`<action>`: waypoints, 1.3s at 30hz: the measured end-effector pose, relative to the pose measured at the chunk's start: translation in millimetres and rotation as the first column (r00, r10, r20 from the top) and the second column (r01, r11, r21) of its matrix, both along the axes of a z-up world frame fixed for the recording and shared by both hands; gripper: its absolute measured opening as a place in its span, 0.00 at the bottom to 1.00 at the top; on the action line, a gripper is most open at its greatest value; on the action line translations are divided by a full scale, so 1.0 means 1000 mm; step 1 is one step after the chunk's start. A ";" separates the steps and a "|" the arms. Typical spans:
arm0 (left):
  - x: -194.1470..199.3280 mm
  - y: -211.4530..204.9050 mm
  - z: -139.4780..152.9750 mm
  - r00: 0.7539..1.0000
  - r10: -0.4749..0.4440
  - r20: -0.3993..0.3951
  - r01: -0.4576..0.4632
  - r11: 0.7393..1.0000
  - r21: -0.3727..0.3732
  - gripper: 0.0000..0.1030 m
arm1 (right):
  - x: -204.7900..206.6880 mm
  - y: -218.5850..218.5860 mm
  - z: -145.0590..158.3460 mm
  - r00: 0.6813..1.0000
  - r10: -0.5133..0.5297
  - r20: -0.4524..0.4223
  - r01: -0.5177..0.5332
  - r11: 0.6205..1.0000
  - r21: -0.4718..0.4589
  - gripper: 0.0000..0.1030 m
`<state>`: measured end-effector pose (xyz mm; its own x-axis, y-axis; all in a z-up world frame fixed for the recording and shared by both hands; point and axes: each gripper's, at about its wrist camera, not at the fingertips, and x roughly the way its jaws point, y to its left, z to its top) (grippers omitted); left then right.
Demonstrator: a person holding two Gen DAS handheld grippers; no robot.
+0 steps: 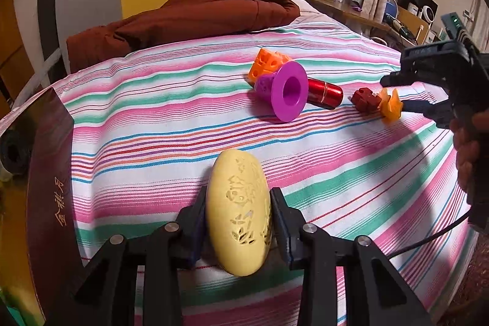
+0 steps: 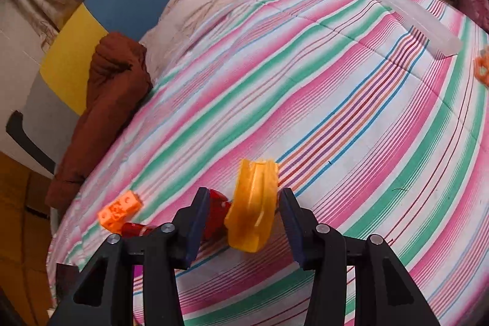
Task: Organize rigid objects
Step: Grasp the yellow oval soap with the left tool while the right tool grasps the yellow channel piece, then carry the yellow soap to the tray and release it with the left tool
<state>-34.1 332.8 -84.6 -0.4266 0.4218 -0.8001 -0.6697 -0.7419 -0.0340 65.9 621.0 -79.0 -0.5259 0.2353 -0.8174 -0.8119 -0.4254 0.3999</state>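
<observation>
The left gripper (image 1: 238, 225) holds a pale yellow oval piece (image 1: 238, 213); its jaws stand at a narrow-to-middling width, both pads pressing the flanks of the piece; the piece is smooth, egg-like and elongated, with pierced or carved ornament on its face; it sits at the near edge of the bed (image 1: 183, 124), over the striped cover.

The right gripper (image 2: 244, 213) has its jaws set at a narrow-to-middling width around an orange translucent part (image 2: 253, 206); the right pad lies against the part; on the left side a dark red block (image 2: 215, 213) sits between pad and part, and contact there cannot be confirmed; the part is curved, ridged and glossy.

In the left wrist view the same part (image 1: 389, 107) lies at the right of the bed, touching the red block (image 1: 365, 100); left of these, a glossy red metallic cylinder (image 1: 324, 92) lies on its side, touching a purple flanged spool (image 1: 287, 90) with a round bore; an orange perforated cube (image 1: 266, 63) lies just beyond the spool.

The cover is woven cloth in pink, green, blue and white stripes; a brown quilted blanket (image 1: 195, 11) lies at the far end; a frosted, translucent bar (image 2: 418, 23) lies far right in the right wrist view.
</observation>
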 end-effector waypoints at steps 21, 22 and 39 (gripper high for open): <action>0.011 -0.008 -0.002 1.000 -0.020 -0.014 0.020 1.000 0.008 0.36 | 0.004 0.007 -0.007 0.993 -0.037 0.116 0.034 0.999 0.032 0.29; 0.012 -0.009 -0.001 1.000 -0.020 -0.009 0.021 1.000 0.009 0.36 | 0.002 0.006 -0.007 0.991 -0.032 0.129 0.026 0.999 0.045 0.29; 0.046 -0.043 0.033 0.999 -0.030 0.018 0.028 0.997 0.071 0.36 | -0.012 -0.003 -0.007 0.963 0.021 0.267 -0.060 0.989 0.137 0.26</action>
